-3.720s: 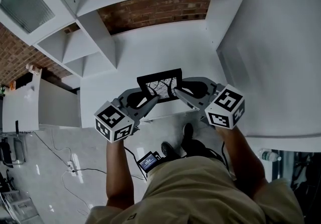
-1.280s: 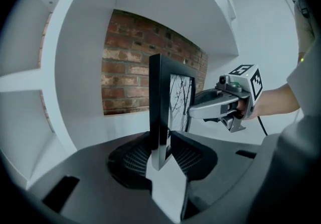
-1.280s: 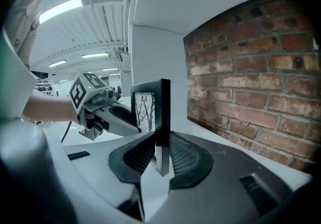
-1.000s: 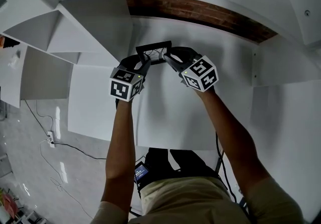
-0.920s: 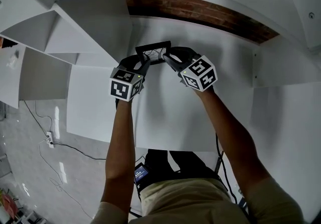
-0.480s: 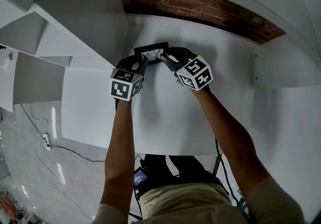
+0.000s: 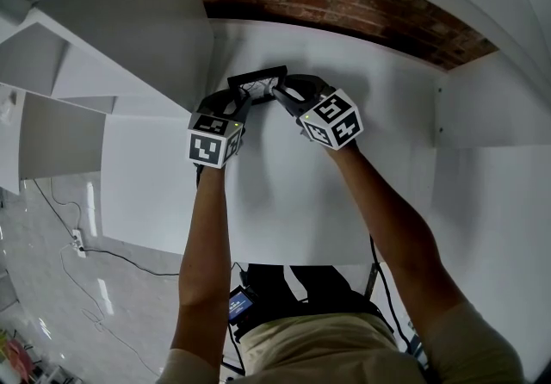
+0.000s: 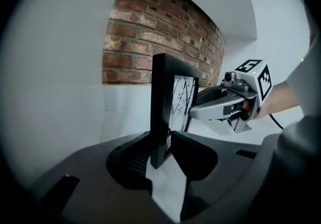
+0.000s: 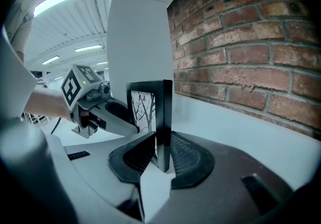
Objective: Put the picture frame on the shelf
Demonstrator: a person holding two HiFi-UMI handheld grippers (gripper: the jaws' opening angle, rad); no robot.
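Head view steeply down; gripper views close, opposed, all sharing picture frame [image 8: 161, 107].

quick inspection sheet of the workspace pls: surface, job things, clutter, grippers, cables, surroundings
surface: white shelf board, plain and flat.
job's things: black picture frame with a branch print, upright at the back of the board, close to the wall; whether its bottom edge rests on the board cannot be told.
clutter: nothing seen.
grippers: left gripper shut on the frame's left edge; right gripper shut on its right edge.
cables: one cable lies on the floor at lower left, off the shelf.
surroundings: brick wall behind the shelf; white side panels to the left.
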